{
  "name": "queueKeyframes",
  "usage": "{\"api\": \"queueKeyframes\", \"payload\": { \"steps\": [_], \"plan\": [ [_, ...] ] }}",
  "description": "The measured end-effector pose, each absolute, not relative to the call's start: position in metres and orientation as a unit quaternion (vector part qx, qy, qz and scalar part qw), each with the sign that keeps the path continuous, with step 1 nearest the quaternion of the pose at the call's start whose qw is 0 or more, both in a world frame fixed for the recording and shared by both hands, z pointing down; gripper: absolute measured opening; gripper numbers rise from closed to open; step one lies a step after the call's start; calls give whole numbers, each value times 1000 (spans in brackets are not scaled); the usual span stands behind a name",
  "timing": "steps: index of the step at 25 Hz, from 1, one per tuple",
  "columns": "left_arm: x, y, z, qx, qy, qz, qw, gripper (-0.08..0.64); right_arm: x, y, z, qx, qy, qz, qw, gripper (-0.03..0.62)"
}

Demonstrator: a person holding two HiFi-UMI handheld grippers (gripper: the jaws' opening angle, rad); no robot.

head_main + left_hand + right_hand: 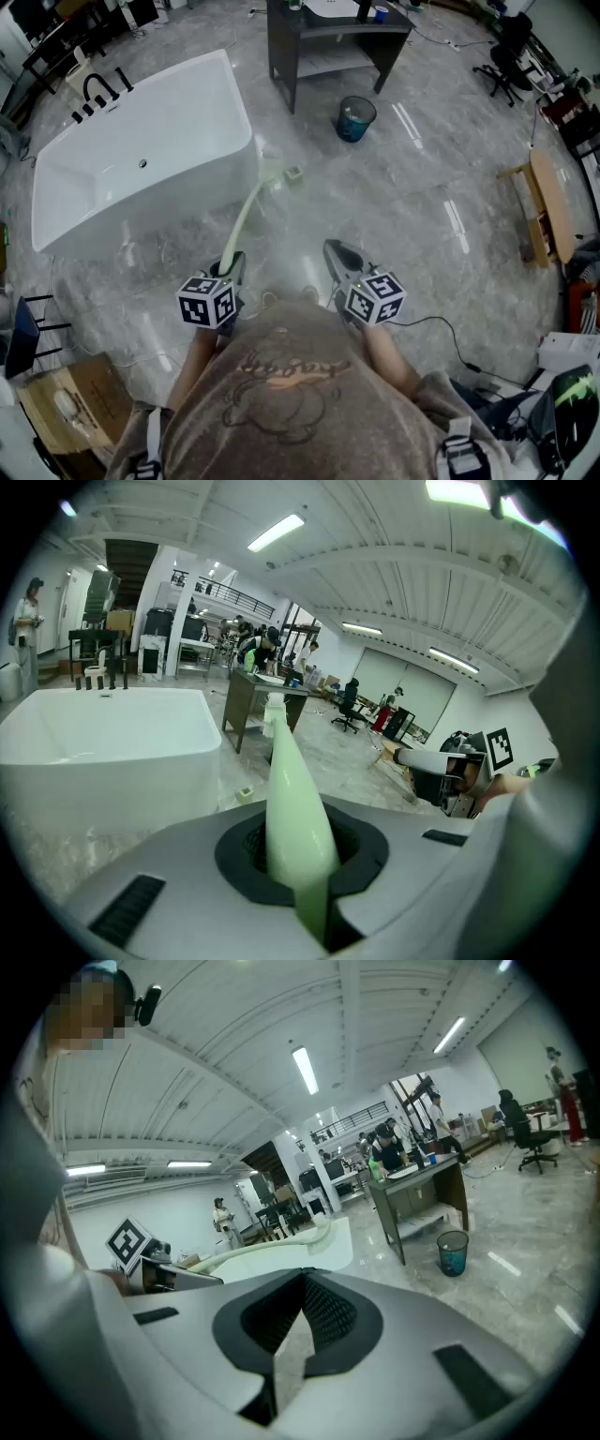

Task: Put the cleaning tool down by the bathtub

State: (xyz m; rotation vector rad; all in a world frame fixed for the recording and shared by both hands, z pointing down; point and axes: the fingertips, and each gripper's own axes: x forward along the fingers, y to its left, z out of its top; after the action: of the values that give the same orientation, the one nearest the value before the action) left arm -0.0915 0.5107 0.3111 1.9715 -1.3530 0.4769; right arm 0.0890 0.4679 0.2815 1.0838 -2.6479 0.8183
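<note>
White bathtub [178, 211] fills the ten o'clock side of the head view, with open marble floor [422, 216] running along its near wall. That's the landing zone. A dark desk [328, 37] stands at twelve, and a blue waste bin [356, 118] sits just in front of it, well clear.

Now the tool: a pale green long-handled cleaning brush [246, 211] reaches from the person toward the tub's near corner, its head at about eleven o'clock, just beside the tub wall. I can't tell whether the head touches the floor.

The left tongs [230, 270] are clamped on the butt of the handle. In the left gripper view the green shaft [291, 799] sits wedged between the dark pads, pointing straight out. Holding it at the end keeps the person back while the head goes in close.

The right tongs [336, 253] hang at one o'clock, closed on nothing, tips together [302, 1279]. They look like a spare, kept out of the way.

My read: it's lined up, and lowering and release are still to come.
</note>
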Motion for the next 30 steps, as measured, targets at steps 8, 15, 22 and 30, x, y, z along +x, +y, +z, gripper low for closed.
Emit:
{"api": "queueKeyframes", "payload": {
  "steps": [8,15,22,30],
  "plan": [
    [-97,496,310,768,-512,186,337,11,79,460,285,372,-883,269,93,-2],
    [-114,496,326,782,-490,190,335,11,58,465,296,391,-874,278,75,0],
    [-126,478,336,786,-480,192,339,11,54,451,299,408,-865,287,60,0],
    [-131,424,350,788,-481,190,335,11,51,395,312,414,-863,286,45,0]
  ]
}}
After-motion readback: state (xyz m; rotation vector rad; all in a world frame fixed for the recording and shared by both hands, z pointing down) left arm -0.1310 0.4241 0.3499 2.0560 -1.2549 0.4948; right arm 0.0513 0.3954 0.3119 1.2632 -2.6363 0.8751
